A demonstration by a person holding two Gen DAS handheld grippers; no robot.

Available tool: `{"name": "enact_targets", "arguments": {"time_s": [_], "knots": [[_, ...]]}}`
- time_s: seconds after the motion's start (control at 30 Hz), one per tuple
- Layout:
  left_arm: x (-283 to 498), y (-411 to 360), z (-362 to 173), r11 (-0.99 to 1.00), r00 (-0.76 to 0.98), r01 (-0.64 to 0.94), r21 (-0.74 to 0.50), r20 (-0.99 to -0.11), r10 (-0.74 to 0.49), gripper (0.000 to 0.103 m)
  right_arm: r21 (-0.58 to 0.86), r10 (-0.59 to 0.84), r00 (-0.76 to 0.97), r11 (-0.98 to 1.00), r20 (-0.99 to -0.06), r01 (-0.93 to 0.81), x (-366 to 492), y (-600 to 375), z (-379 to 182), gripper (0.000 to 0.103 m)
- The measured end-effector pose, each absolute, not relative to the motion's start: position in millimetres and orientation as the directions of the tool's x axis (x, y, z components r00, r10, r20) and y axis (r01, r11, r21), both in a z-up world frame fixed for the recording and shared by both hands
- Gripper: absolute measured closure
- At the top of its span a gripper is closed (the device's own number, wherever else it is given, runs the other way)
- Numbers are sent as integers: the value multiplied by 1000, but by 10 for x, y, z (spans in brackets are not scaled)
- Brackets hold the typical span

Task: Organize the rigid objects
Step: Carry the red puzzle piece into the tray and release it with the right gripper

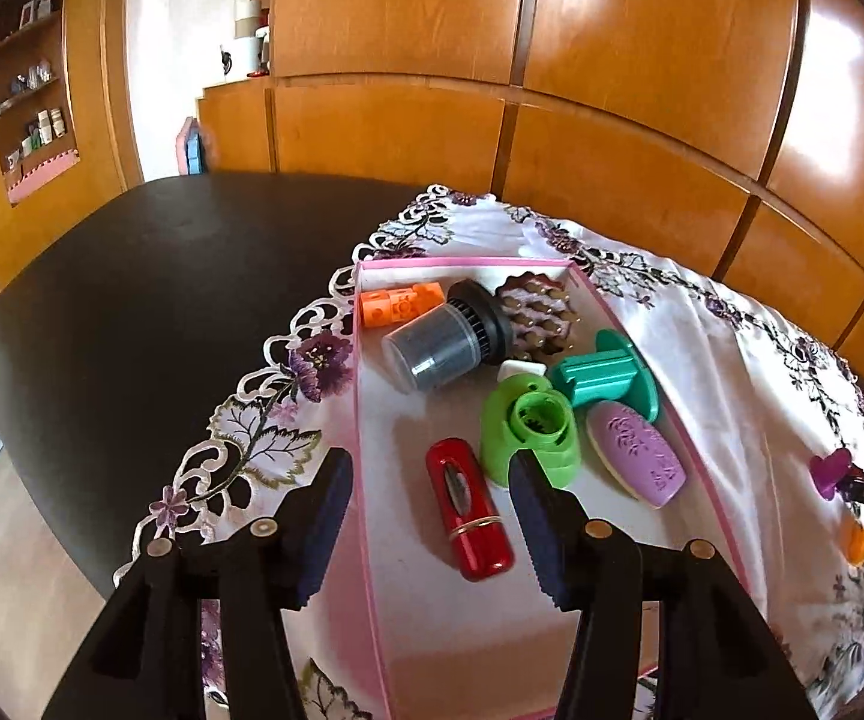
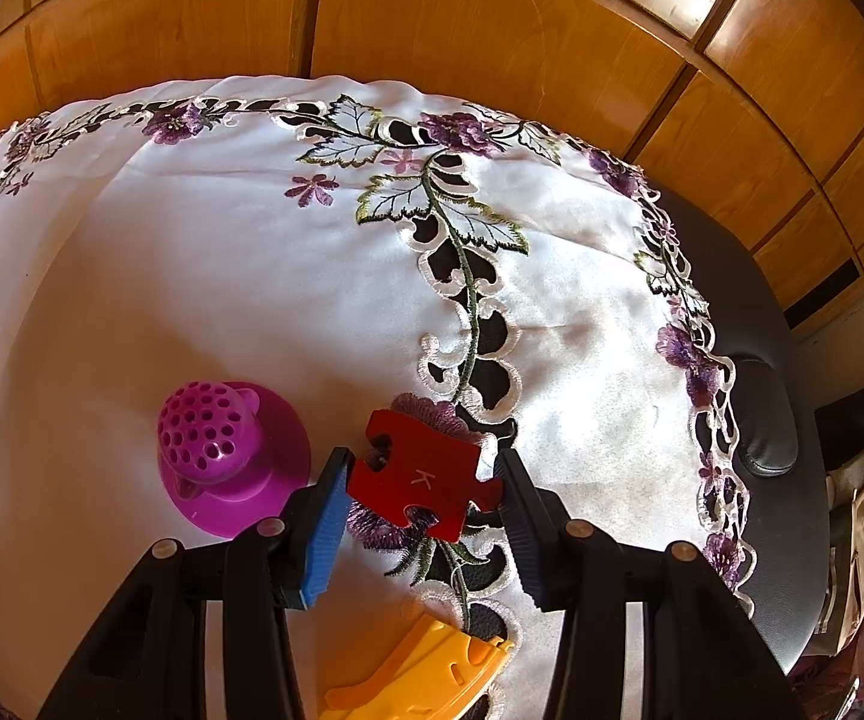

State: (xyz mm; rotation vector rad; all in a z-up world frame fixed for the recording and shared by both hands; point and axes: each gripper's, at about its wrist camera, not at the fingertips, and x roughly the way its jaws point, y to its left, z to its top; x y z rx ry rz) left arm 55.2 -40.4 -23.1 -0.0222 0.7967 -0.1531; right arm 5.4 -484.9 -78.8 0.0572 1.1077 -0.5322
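A pink-rimmed tray (image 1: pixel 360 396) on the embroidered cloth holds an orange block (image 1: pixel 393 303), a grey jar with a black lid (image 1: pixel 444 342), a brown bumpy disc (image 1: pixel 537 312), a teal spool (image 1: pixel 606 378), a green punch (image 1: pixel 534 426), a lilac oval (image 1: pixel 636 456) and a red case (image 1: pixel 471 516). My left gripper (image 1: pixel 429 462) hangs open over the tray's near part, nothing between its pads; the red case lies below it. My right gripper (image 2: pixel 423 462) is shut on a red puzzle piece (image 2: pixel 426 474) marked K, just above the cloth.
A magenta holder with holes (image 2: pixel 222 450) stands on the cloth left of the right gripper, and a yellow plastic piece (image 2: pixel 426 666) lies under it. The dark table (image 1: pixel 162 300) extends left of the cloth. Wooden cupboard doors (image 1: pixel 612 60) close the far side.
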Motion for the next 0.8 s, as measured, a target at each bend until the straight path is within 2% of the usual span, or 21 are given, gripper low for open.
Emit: {"name": "enact_targets", "arguments": {"time_s": [0.4,0.8], "knots": [[453,-462,-117,988,708,143,-59,-691,-144,48,-186,-383,371,864,-846,468,16,-4881,-703,55],[408,-484,-95,987,712,150,-55,-687,-147,48,-78,-358,527,874,-771,480,-89,-4846,-406,55]]}}
